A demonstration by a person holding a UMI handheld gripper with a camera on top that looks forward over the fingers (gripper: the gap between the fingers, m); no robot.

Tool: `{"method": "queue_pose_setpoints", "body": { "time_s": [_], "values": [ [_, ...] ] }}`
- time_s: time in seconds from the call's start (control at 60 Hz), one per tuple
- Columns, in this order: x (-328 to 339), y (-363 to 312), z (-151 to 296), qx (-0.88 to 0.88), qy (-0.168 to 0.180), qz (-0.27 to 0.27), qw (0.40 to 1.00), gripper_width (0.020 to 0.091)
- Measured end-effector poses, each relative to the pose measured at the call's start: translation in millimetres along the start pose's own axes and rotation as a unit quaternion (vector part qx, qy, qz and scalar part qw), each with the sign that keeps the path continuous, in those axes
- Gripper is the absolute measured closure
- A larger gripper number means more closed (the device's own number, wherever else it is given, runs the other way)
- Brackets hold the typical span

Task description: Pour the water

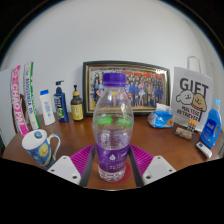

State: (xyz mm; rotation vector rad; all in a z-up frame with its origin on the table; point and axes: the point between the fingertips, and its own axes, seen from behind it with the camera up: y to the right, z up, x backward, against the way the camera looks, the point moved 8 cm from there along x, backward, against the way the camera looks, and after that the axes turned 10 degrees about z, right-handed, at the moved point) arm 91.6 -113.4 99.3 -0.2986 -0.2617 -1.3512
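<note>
The tool sits low and level, its two fingers spread wide apart, purple pads facing inward.

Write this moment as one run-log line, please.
gripper: open | bottle: upright between fingers, capped | mug: beside | pour: not begun

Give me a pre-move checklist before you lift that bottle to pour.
1. Water bottle stands upright between the fingers: ok.
2. Both pads pressing on the bottle: cannot tell.
3. Purple cap still on, must come off before pouring: not ok.
4. Mug upright on the table, left of the bottle: ok.
5. Mug empty and ready: cannot tell.
6. Picture frame close behind the bottle, mind it when tilting: ok.
</note>
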Motion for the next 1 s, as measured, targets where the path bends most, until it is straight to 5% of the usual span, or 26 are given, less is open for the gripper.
{"method": "queue_pose_setpoints", "body": {
  "time_s": [0.05, 0.483, 0.733, 1.0],
  "values": [
    [7.4, -4.5, 0.4, -0.012, -0.016, 0.005, 1.0, 0.0235],
    [182.1, -116.8, 59.1, -0.035, -0.083, -0.036, 0.995, 0.0248],
    [274.3, -201.2, 83.7, -0.022, -0.083, -0.031, 0.996, 0.0251],
    [301.7, -222.7, 76.6, -0.018, -0.081, -0.036, 0.996, 0.025]
  ]
}}
